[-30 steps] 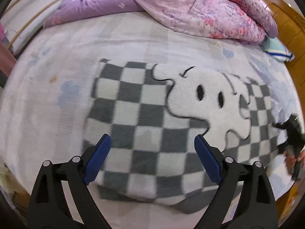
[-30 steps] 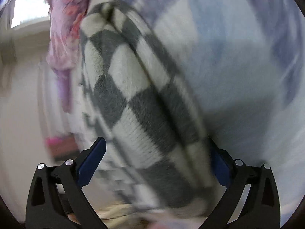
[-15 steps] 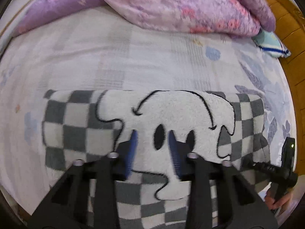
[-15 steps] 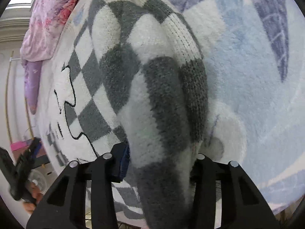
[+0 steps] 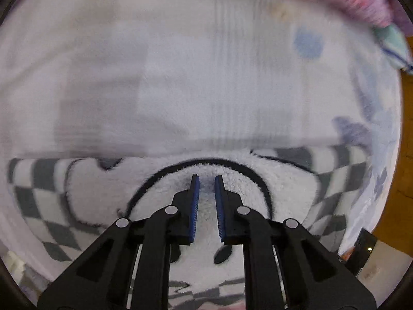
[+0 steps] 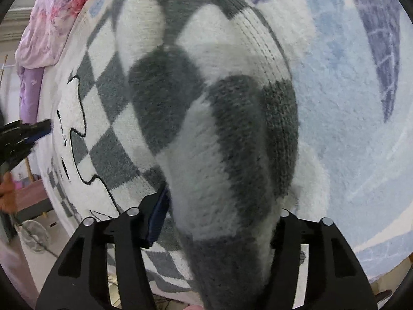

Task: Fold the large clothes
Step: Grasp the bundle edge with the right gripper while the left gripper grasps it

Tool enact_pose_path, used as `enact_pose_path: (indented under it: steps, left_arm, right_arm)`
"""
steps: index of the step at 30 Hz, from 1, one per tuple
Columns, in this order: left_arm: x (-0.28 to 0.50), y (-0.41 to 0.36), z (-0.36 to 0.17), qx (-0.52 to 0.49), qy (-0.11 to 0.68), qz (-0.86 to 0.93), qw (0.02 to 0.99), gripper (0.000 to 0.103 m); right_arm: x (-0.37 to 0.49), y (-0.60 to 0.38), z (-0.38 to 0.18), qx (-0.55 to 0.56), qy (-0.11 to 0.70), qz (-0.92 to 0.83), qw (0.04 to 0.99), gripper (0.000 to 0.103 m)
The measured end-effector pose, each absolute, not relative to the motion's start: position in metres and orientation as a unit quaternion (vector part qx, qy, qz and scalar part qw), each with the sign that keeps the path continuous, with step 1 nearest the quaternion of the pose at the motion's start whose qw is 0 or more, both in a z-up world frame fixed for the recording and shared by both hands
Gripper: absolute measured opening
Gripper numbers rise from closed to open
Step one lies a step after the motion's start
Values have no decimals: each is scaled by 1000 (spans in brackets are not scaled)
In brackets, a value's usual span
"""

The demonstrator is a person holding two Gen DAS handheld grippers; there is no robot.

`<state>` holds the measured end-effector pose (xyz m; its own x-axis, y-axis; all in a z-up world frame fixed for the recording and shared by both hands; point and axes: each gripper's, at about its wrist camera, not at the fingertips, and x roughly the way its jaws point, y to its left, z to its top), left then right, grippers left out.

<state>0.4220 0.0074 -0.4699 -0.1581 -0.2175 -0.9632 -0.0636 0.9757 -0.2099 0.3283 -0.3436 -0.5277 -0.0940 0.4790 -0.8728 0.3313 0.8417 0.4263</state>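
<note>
A grey and white checkered fleece garment (image 5: 258,191) with a white cartoon dog lies folded on the bed. My left gripper (image 5: 207,178) hovers over the white dog patch, its blue pads close together with a narrow empty gap between them. My right gripper (image 6: 219,222) is shut on a thick fold of the same garment (image 6: 211,129) at its right edge; the bunched checkered cloth fills the jaws. The left gripper also shows at the left edge of the right wrist view (image 6: 28,134).
A pale patterned bed sheet (image 5: 180,77) covers the bed. A pink and purple quilt (image 6: 59,18) is piled at the far side. A teal pillow (image 5: 392,46) lies at the far right. A floor fan (image 6: 33,235) stands beside the bed.
My left gripper closed from wide open to nearly shut and moved forward over the dog patch. My right gripper closed on the garment's edge fold and holds it.
</note>
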Motion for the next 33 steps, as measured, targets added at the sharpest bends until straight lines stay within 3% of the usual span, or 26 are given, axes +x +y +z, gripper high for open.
enact_pose_path:
  steps: [4,9,11,14,17,20,23,26,29,33]
  left_arm:
    - [434,16,-496,-131,767,-49,626,11]
    - [409,19,-467,-146,804,-57,573,8]
    - [398,8,-489,-108,805,-57,581,8]
    - [401,23,-501,-162,795,-53,582,8]
    - [361,28,-484,-128,824,-31,551,2]
    - [325,10,-499,-81,792,-43,603,3]
    - [320,25,-502,-153,776,-25,612,1]
    - [282,17,-472,-123,790,-47,599,1]
    - [221,4,-532,-92,816,-36,569,1]
    - [196,-4,-504,-69,761,-23,645,2]
  right_arm:
    - [325,-352,-533,285,734,86,610,62]
    - [327,-344,-528,265,746,78,606,63]
    - [330,-340,-535,267,743,82,609,68]
    - [330,-341,-535,278,740,84,607,67]
    - [330,-337,-530,258,749,74,606,67]
    - [335,-333,-536,254,753,71,603,70]
    - [333,-335,-535,261,746,80,607,69]
    - [334,-332,-531,252,750,74,607,68]
    - [340,-325,-538,245,756,76,603,72]
    - [343,-324,-535,241,760,90,597,69]
